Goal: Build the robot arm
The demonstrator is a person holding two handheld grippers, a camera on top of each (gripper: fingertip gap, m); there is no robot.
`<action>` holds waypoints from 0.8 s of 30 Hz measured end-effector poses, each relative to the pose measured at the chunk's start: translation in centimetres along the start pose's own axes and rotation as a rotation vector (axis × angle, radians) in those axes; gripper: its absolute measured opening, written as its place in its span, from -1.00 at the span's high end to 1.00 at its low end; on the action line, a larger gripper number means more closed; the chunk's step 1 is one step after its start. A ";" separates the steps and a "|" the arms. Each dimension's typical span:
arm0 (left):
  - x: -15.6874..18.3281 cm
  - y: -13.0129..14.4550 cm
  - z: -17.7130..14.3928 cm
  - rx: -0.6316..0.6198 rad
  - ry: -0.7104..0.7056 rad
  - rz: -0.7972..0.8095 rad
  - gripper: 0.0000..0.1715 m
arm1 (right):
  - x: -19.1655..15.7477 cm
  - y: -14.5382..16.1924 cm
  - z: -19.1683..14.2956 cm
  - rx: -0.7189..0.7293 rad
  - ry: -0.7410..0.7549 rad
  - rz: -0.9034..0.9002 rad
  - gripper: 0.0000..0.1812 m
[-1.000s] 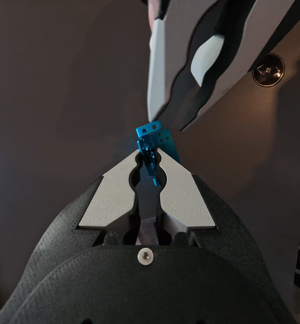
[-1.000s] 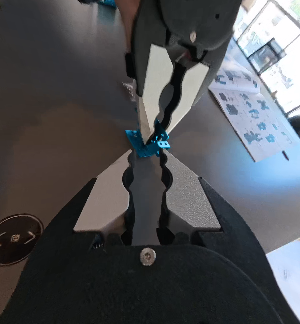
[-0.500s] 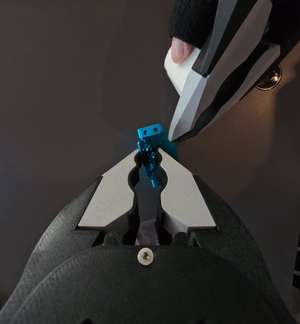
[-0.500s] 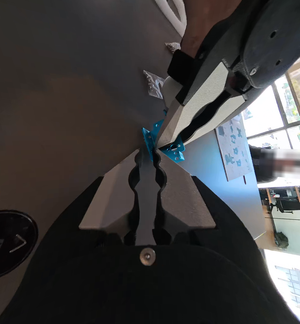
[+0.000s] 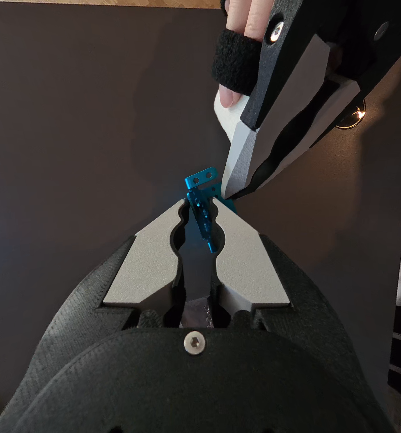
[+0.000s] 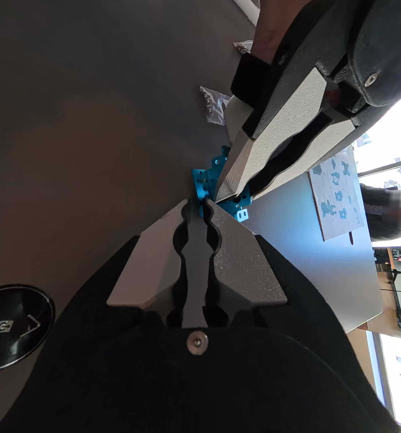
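Observation:
A small blue metal bracket assembly [image 5: 201, 179] with rows of holes is held in the air over a dark table [image 5: 77, 140]. My left gripper [image 5: 200, 201] is shut on a blue piece of it that stands edge-on between the fingers. My right gripper [image 5: 233, 196] comes in from the upper right, its tips shut on the perforated blue plate at the assembly's right side. In the right wrist view my right gripper [image 6: 196, 201] pinches the plate's edge [image 6: 203, 185], and the left gripper [image 6: 240, 196] grips the assembly from the upper right. A person's fingers with a black strap [image 5: 234, 63] rest on the right gripper.
A round black socket cover [image 6: 14, 328] is set in the table; it also shows in the left wrist view [image 5: 351, 117]. A clear bag of screws [image 6: 212, 103] and a printed sheet with blue pictures [image 6: 335, 194] lie on the table. A person sits beyond the table's far edge.
My right gripper has closed on the blue plate and rolled over to one side, swinging from above the assembly to its right side. My left gripper keeps its hold, almost still.

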State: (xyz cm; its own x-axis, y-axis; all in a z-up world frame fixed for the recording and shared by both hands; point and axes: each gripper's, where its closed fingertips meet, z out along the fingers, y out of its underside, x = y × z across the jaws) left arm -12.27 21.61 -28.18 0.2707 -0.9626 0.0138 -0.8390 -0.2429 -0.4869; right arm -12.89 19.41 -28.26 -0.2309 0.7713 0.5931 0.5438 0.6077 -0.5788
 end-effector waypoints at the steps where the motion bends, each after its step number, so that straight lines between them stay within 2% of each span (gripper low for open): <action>1: 0.0 -0.1 0.0 0.005 0.004 -0.006 0.79 | 0.0 0.0 0.0 -0.001 -0.004 0.002 0.91; 24: 0.2 -0.3 -0.5 0.054 0.066 -0.073 0.63 | -0.1 -0.1 -0.2 0.009 -0.002 -0.020 0.92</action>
State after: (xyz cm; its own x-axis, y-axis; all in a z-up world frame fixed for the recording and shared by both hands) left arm -12.25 21.44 -27.60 0.2970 -0.9489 0.1070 -0.7914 -0.3073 -0.5285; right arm -12.79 19.25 -28.14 -0.2436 0.7595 0.6032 0.5315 0.6248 -0.5719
